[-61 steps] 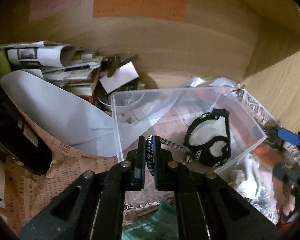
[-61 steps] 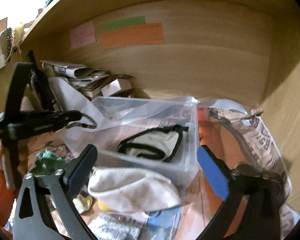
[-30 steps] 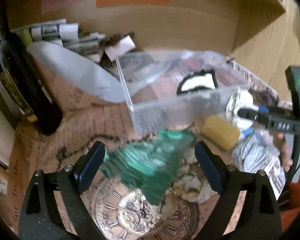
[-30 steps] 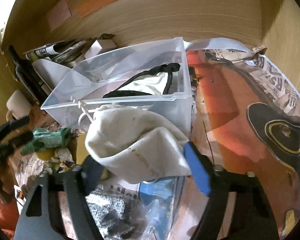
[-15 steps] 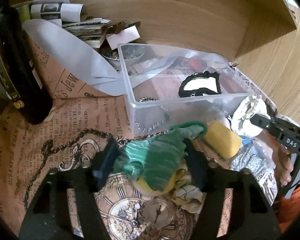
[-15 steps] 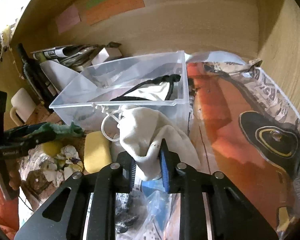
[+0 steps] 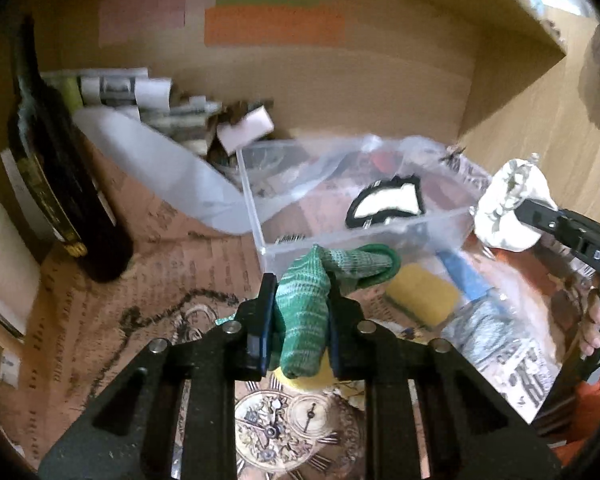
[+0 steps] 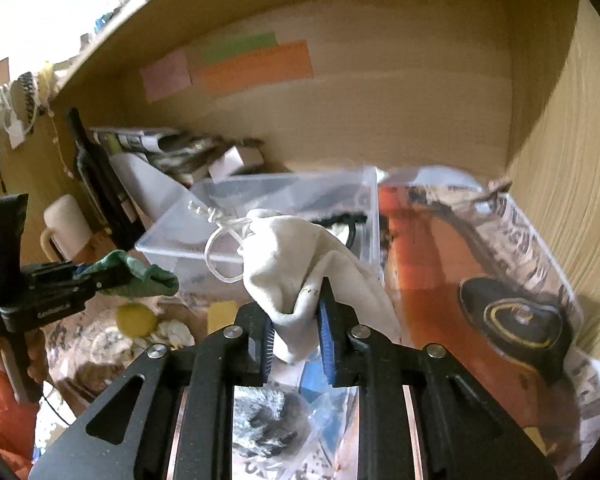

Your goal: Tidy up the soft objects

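Note:
My left gripper (image 7: 300,300) is shut on a green knitted cloth (image 7: 308,300) and holds it lifted in front of the clear plastic bin (image 7: 260,216). It also shows in the right wrist view (image 8: 100,276) with the green cloth (image 8: 148,276). My right gripper (image 8: 298,320) is shut on a white drawstring pouch (image 8: 296,264), raised at the bin's near side (image 8: 172,244). The pouch also shows in the left wrist view (image 7: 508,208). A black-edged white mask (image 7: 384,200) lies inside the bin.
A yellow sponge (image 7: 424,300), a blue packet (image 7: 464,276) and a silvery bag (image 7: 484,328) lie in front of the bin. A dark bottle (image 7: 56,184) stands at left. Papers and a white box (image 7: 244,128) pile against the wooden back wall. A yellow ball (image 8: 136,320) lies on the printed paper.
Both grippers closed and lifted: the left one shut on the green cloth and raised it, the right one raised the white pouch toward the bin.

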Motion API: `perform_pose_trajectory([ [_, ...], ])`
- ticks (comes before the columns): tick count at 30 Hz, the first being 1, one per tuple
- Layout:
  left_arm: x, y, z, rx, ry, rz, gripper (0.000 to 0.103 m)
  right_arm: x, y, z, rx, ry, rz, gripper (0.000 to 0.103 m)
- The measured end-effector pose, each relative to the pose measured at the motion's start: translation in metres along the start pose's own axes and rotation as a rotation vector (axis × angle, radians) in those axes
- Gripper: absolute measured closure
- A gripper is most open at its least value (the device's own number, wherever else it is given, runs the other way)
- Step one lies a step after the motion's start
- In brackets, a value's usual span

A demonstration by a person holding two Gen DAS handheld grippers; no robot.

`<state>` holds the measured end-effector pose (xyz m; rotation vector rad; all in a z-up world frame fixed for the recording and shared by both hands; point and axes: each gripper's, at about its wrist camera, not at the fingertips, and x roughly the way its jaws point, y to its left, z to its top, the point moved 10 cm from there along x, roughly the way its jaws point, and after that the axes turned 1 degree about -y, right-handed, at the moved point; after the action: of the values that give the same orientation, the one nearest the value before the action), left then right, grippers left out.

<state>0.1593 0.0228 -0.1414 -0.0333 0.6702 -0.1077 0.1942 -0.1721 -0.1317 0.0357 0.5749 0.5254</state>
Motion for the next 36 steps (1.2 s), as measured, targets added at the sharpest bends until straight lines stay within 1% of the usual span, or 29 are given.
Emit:
perform_pose_trajectory([
  [4, -0.02, -0.004, 0.021, -0.002, -0.066, -0.011, 0.082, -0.009, 0.005, 0.017, -0.011, -0.05, 0.01, 0.086],
  [8, -0.03, -0.006, 0.045, 0.004, -0.125, -0.007, 0.082, -0.012, 0.014, 0.036, -0.022, -0.09, 0.024, 0.086],
  [12, -0.031, -0.008, 0.073, 0.01, -0.185, 0.004, 0.081, -0.012, 0.023, 0.053, -0.036, -0.129, 0.043, 0.086],
  [16, -0.022, -0.011, 0.091, 0.008, -0.197, -0.003, 0.081, -0.003, 0.032, 0.069, -0.056, -0.146, 0.051, 0.086],
  [20, -0.001, -0.011, 0.103, 0.005, -0.178, 0.004, 0.081, 0.015, 0.036, 0.079, -0.064, -0.137, 0.058, 0.086],
  [22, 0.013, -0.01, 0.105, -0.009, -0.153, 0.003, 0.081, 0.026, 0.038, 0.081, -0.069, -0.125, 0.054, 0.086],
  [24, 0.031, -0.008, 0.106, -0.03, -0.113, -0.014, 0.081, 0.04, 0.038, 0.081, -0.077, -0.101, 0.047, 0.086],
  [27, 0.053, -0.006, 0.103, -0.04, -0.067, -0.008, 0.081, 0.061, 0.038, 0.077, -0.086, -0.056, 0.041, 0.086],
  [30, 0.077, -0.006, 0.097, -0.026, -0.021, 0.014, 0.081, 0.082, 0.036, 0.068, -0.086, -0.003, 0.043, 0.086],
  [36, 0.115, -0.005, 0.083, -0.025, 0.071, 0.017, 0.081, 0.112, 0.033, 0.054, -0.084, 0.076, 0.044, 0.086],
])
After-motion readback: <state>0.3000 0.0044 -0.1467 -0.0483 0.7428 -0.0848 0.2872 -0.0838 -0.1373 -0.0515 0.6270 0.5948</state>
